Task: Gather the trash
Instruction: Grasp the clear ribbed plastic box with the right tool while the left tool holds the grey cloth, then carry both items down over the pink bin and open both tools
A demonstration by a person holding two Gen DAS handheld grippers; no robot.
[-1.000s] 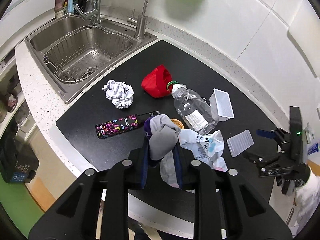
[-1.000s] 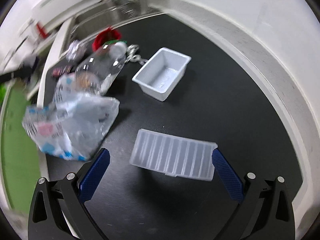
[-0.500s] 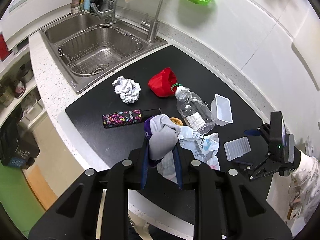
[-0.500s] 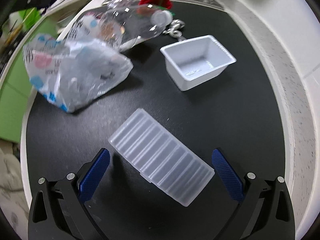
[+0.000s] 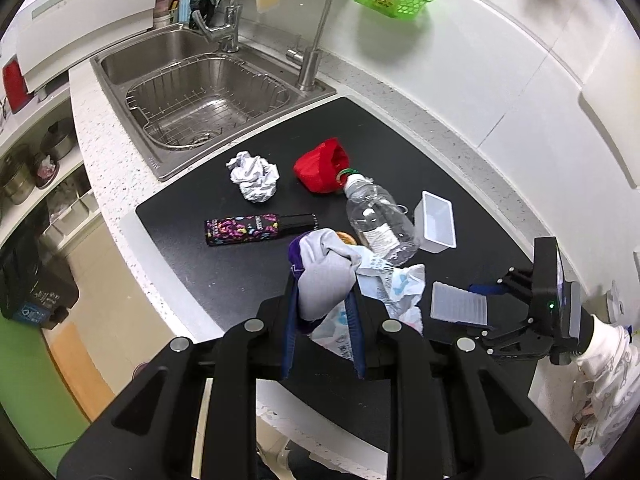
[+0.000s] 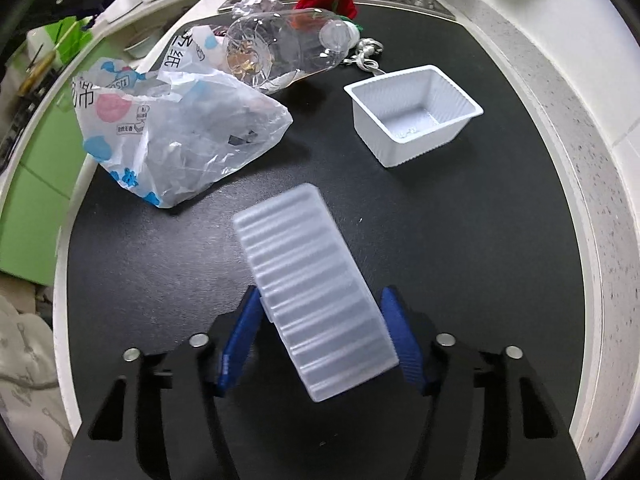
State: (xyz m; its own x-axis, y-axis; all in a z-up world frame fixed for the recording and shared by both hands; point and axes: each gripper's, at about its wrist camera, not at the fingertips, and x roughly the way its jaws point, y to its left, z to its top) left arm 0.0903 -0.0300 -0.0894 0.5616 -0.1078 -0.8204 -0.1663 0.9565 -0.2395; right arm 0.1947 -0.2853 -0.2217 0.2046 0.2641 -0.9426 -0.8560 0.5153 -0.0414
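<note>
Left gripper point(image 5: 323, 316), low centre of the left wrist view: pinched on a grey bundle of cloth point(image 5: 326, 276) above the black mat point(image 5: 224, 276). Right gripper point(image 6: 320, 336), bottom centre of the right wrist view: jaws just closing around a ribbed clear plastic lid point(image 6: 316, 292), pads at its long edges, contact not certain. Upper left: printed plastic bag point(image 6: 176, 136), clear bottle point(image 6: 280, 52). Right of centre: white plastic tub point(image 6: 412, 112).

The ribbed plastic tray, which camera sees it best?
The right wrist view: the ribbed plastic tray fills the middle, between the right gripper fingers. In the left wrist view it is small, off to the right.
</note>
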